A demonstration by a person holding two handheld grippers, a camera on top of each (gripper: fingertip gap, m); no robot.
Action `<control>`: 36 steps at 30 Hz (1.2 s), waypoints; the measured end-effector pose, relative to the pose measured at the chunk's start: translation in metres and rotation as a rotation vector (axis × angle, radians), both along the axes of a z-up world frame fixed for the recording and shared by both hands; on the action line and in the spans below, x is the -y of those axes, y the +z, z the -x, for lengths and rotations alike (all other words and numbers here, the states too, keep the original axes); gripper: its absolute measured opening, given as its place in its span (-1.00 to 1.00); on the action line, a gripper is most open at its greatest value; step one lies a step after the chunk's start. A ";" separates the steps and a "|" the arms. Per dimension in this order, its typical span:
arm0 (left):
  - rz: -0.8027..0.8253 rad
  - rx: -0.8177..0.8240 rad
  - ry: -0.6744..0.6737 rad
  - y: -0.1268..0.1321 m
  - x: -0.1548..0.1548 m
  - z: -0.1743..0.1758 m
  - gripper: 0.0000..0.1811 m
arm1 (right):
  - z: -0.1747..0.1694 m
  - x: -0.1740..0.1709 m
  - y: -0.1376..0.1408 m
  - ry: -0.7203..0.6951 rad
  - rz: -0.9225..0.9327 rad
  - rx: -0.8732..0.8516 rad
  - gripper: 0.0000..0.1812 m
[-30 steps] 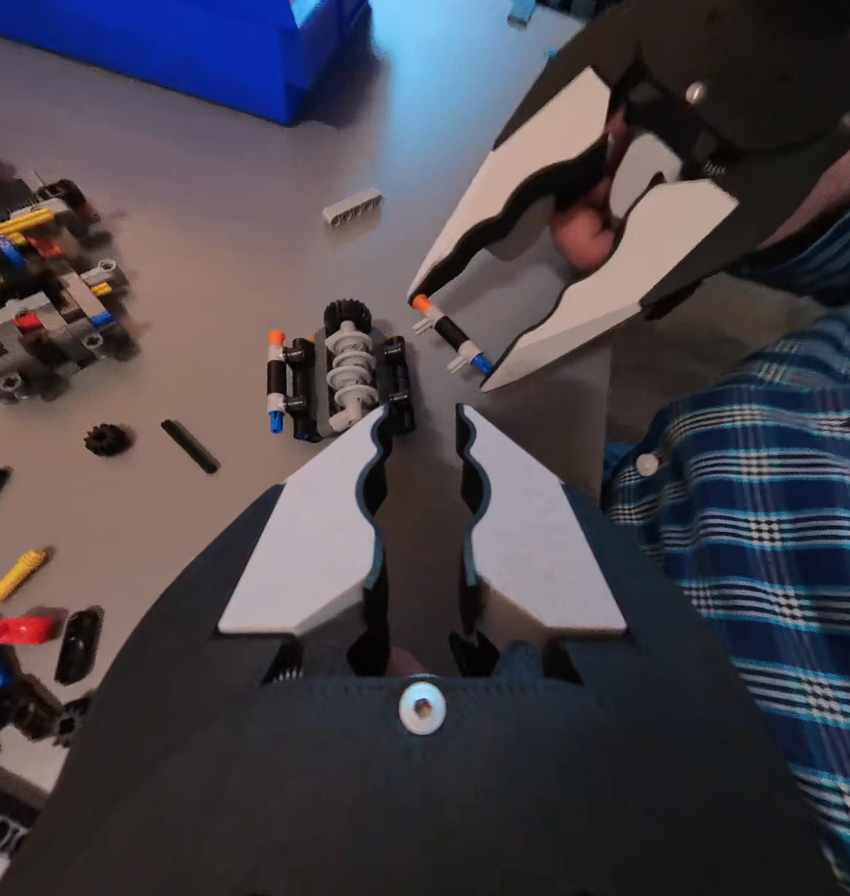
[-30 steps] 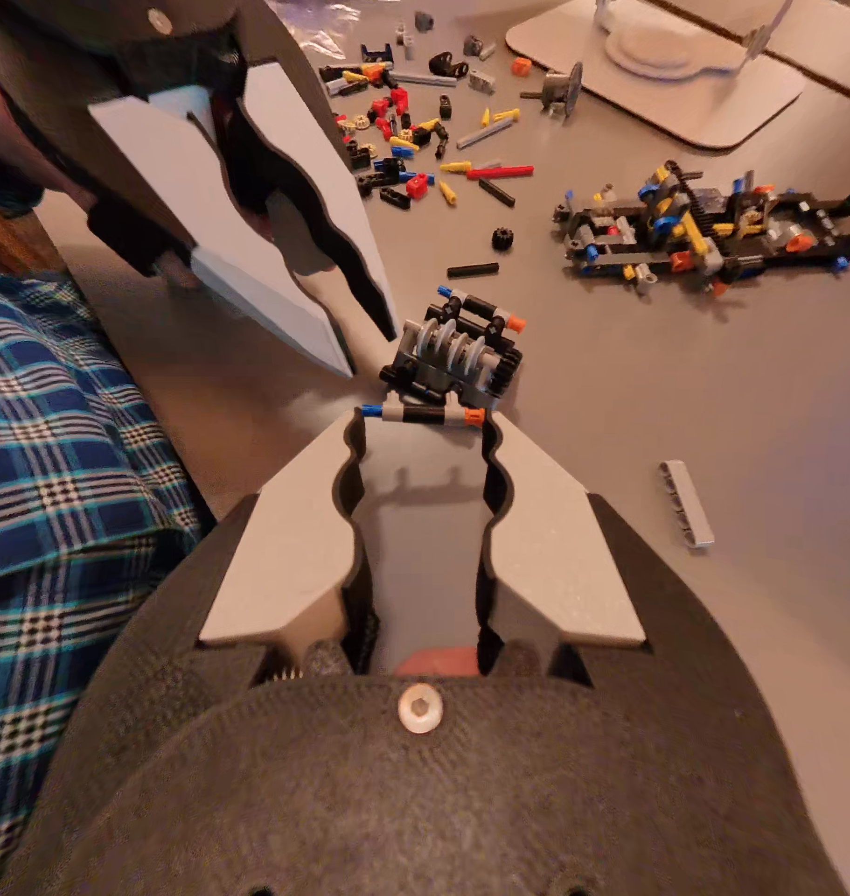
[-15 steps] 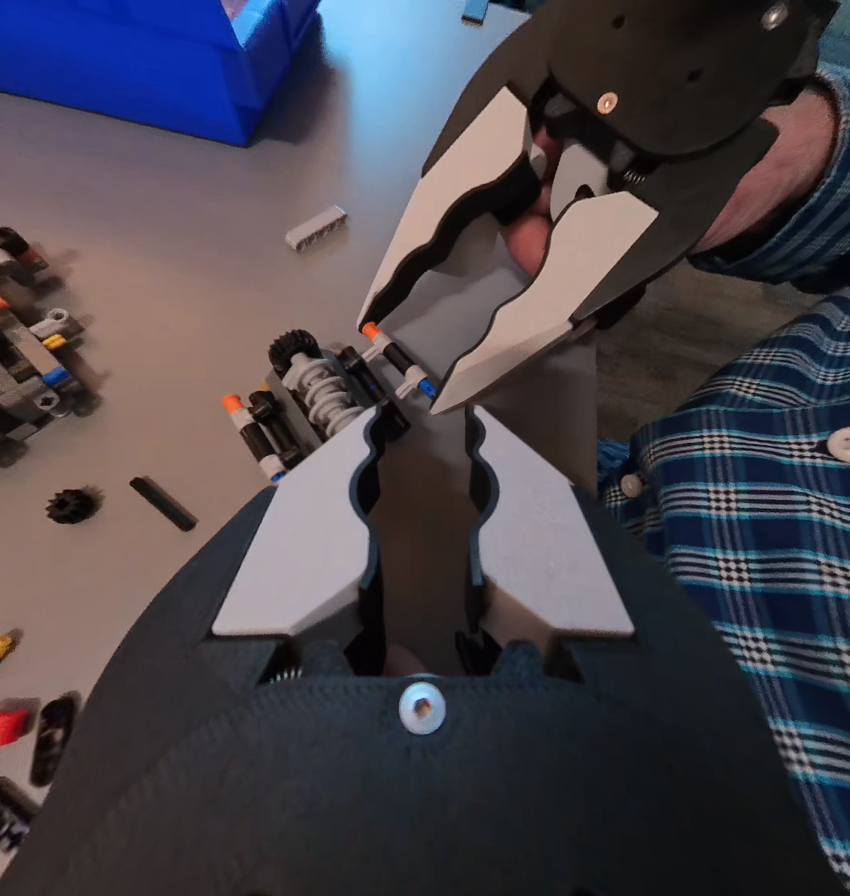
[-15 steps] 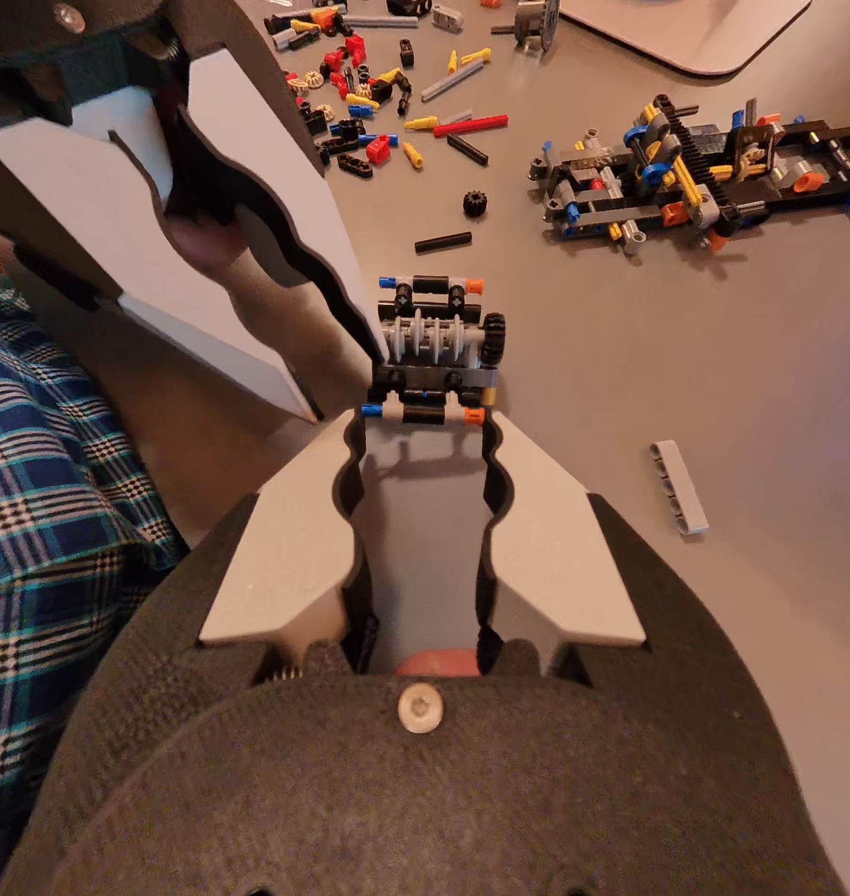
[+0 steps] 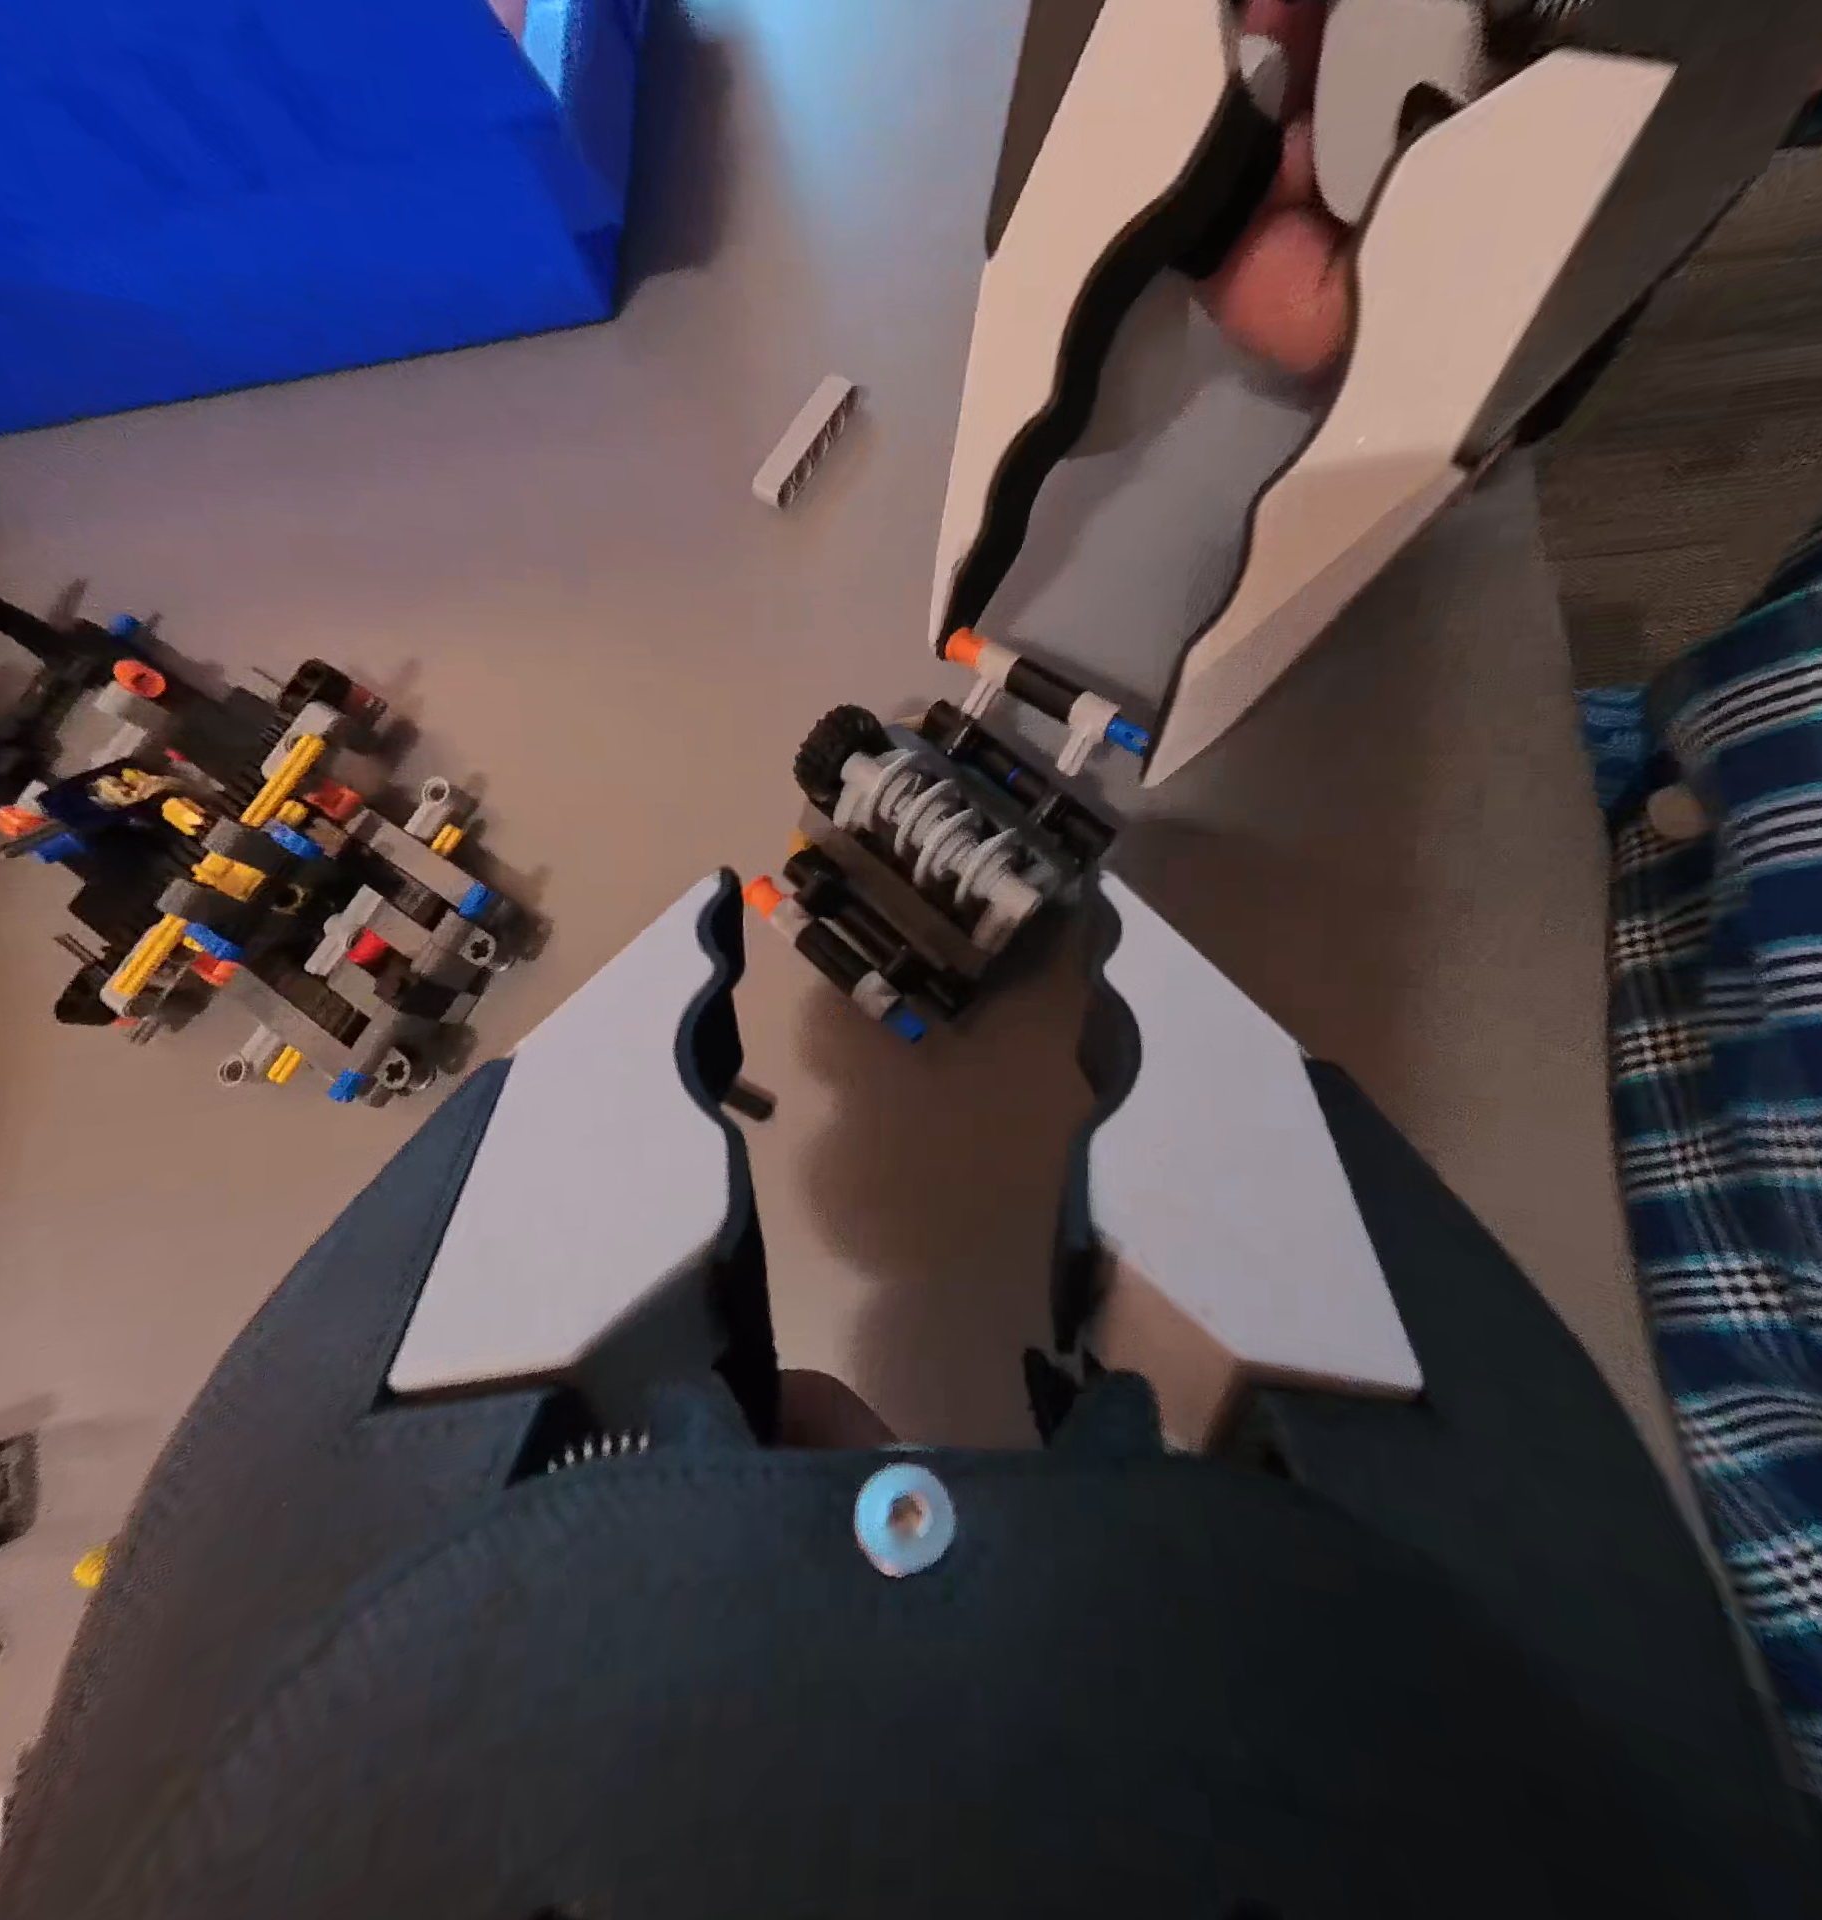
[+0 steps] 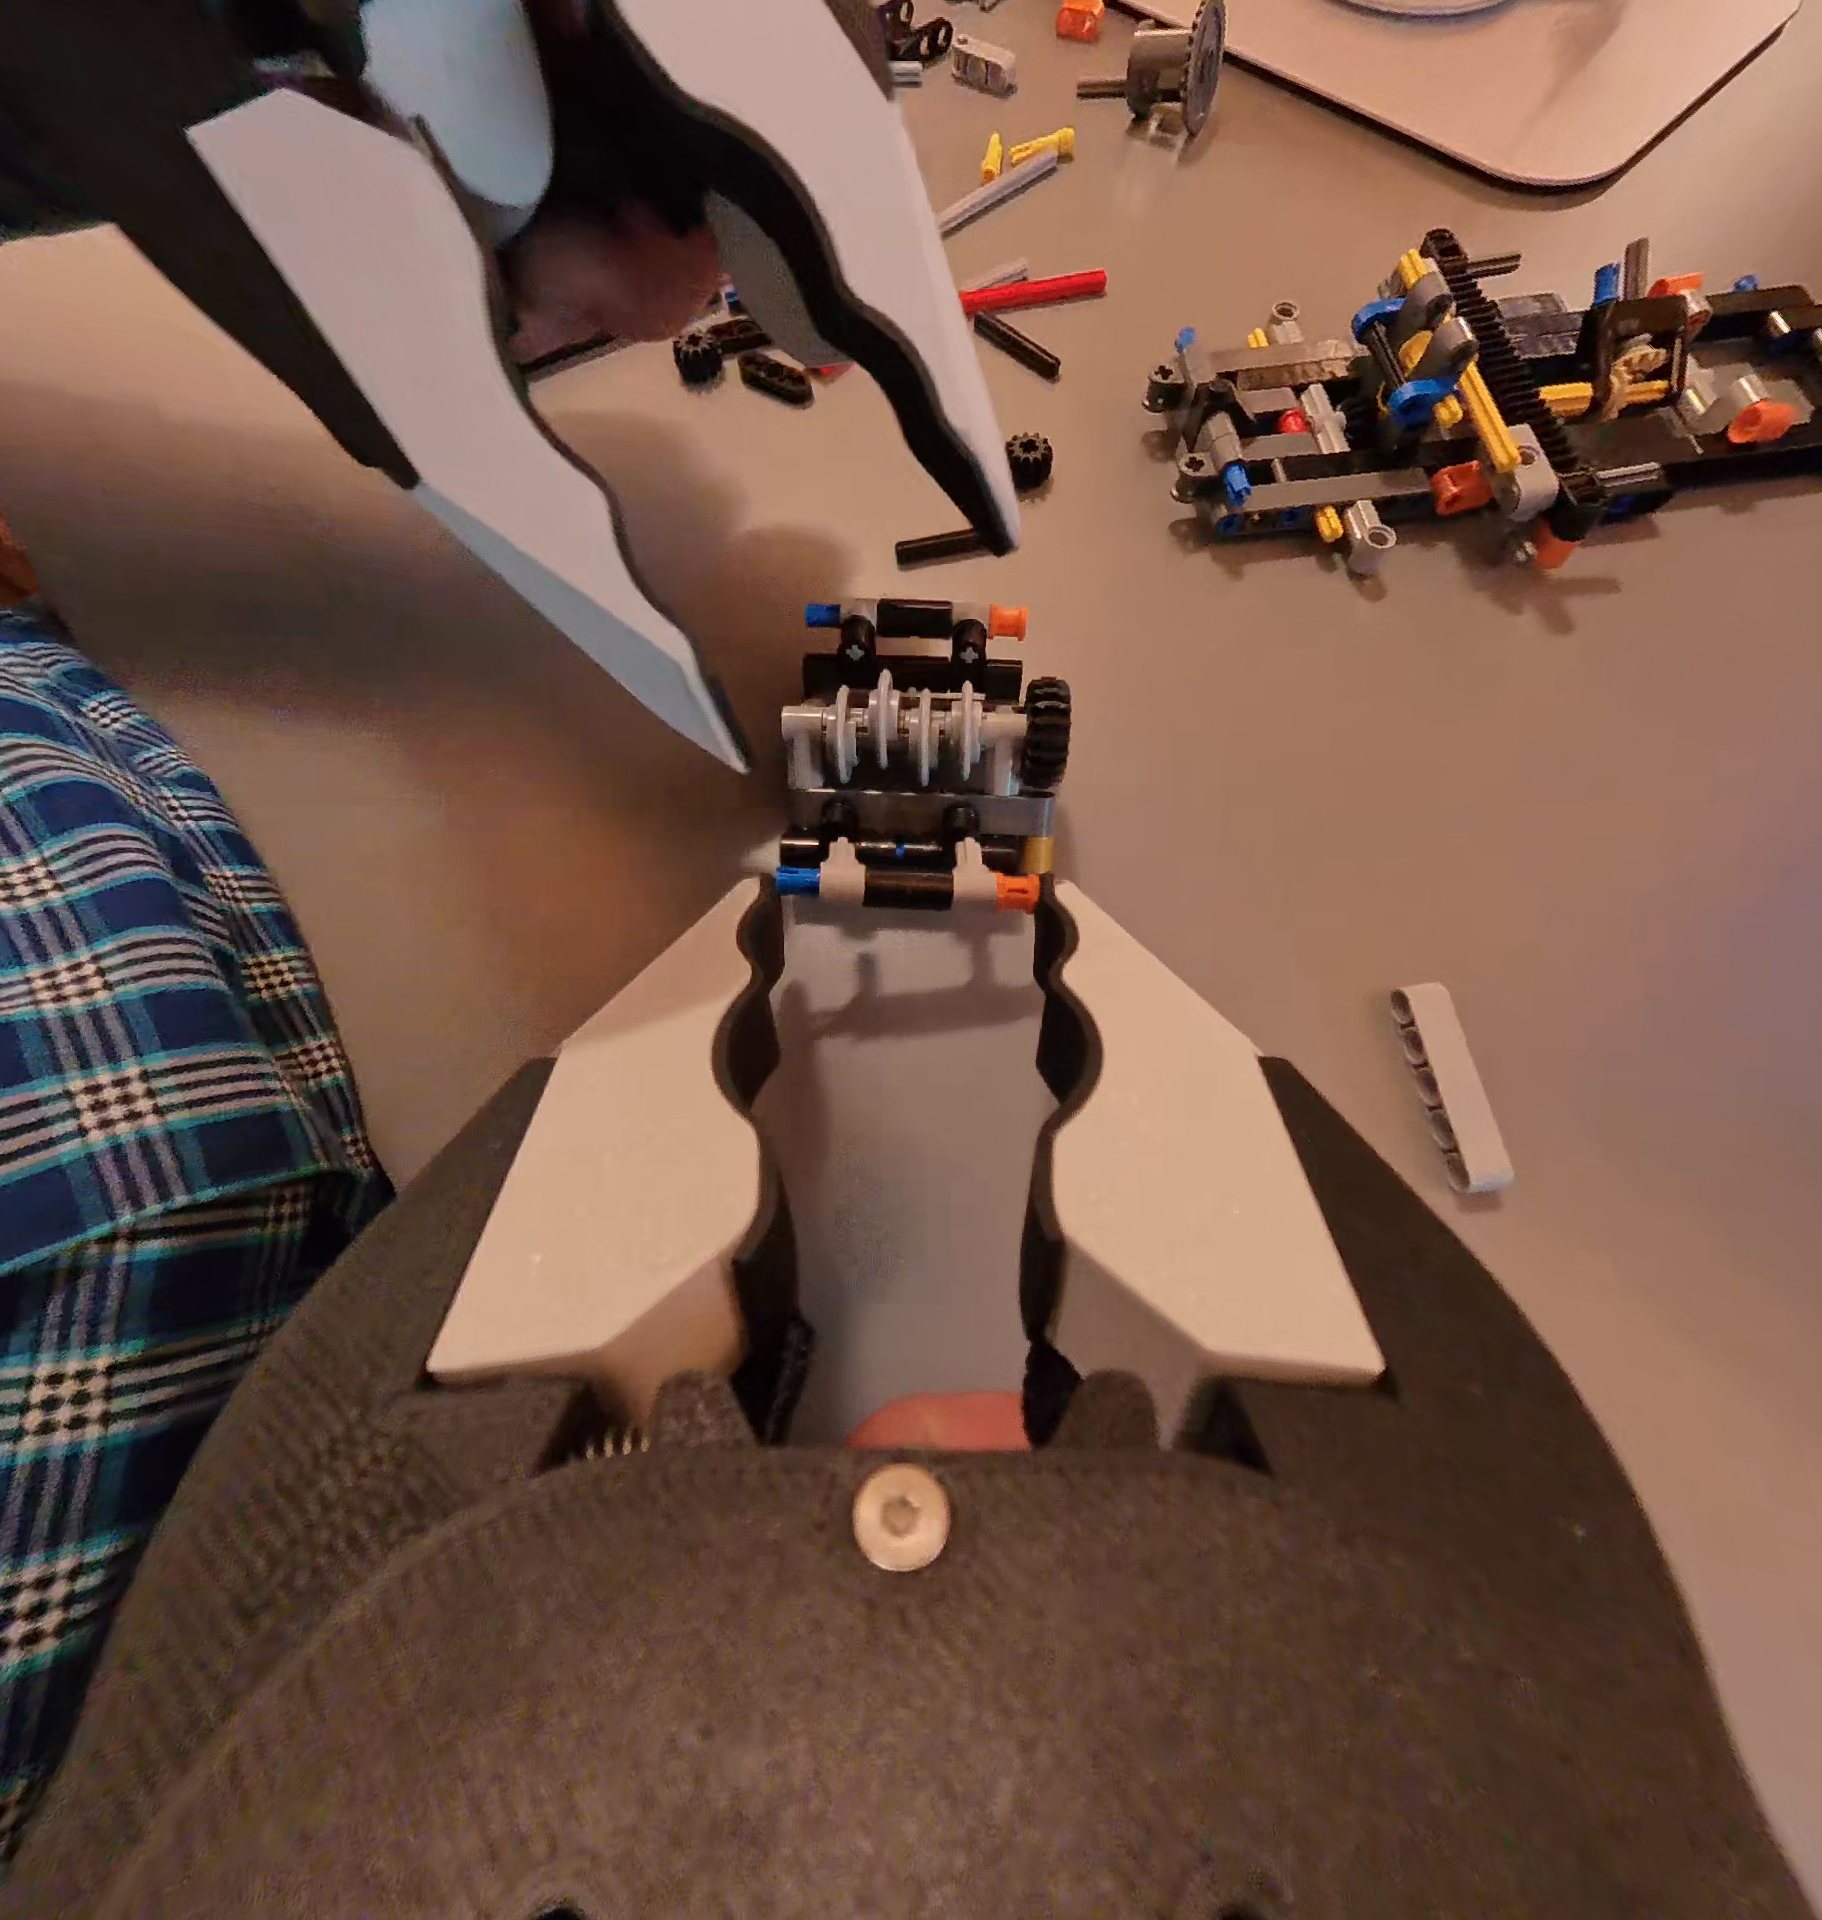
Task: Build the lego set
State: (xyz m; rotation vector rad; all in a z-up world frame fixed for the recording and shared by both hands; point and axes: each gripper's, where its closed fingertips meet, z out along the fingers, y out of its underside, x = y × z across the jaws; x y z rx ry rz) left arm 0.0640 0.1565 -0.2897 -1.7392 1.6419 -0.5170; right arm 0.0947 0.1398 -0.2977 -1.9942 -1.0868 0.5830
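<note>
Presently, right claw (image 6: pixel 907 894): pinching axle piece (image 6: pixel 907 886) endwise, pegs aimed at module (image 6: pixel 922 743).
Left claw (image 5: pixel 912 899): spread, flanking module, probably to brace it.
Module: on worktop (image 6: pixel 1406 831).

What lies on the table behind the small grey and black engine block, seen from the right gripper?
Behind the engine block lies a black rod, its right end covered by the left gripper's fingertip.
</note>
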 end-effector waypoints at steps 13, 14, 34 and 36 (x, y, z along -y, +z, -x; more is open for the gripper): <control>0.094 -0.034 -0.097 -0.020 -0.006 -0.010 -0.36 | 0.004 -0.005 -0.001 0.024 -0.031 0.023 -0.49; 0.089 -0.037 -0.099 -0.020 -0.007 -0.010 -0.36 | 0.003 -0.005 -0.001 0.029 -0.031 0.026 -0.49; 0.087 -0.020 -0.133 -0.021 -0.007 -0.012 -0.37 | -0.001 -0.010 -0.002 0.122 -0.065 0.075 -0.49; 0.086 -0.015 -0.130 -0.021 -0.006 -0.012 -0.37 | -0.001 -0.010 -0.002 0.126 -0.062 0.092 -0.49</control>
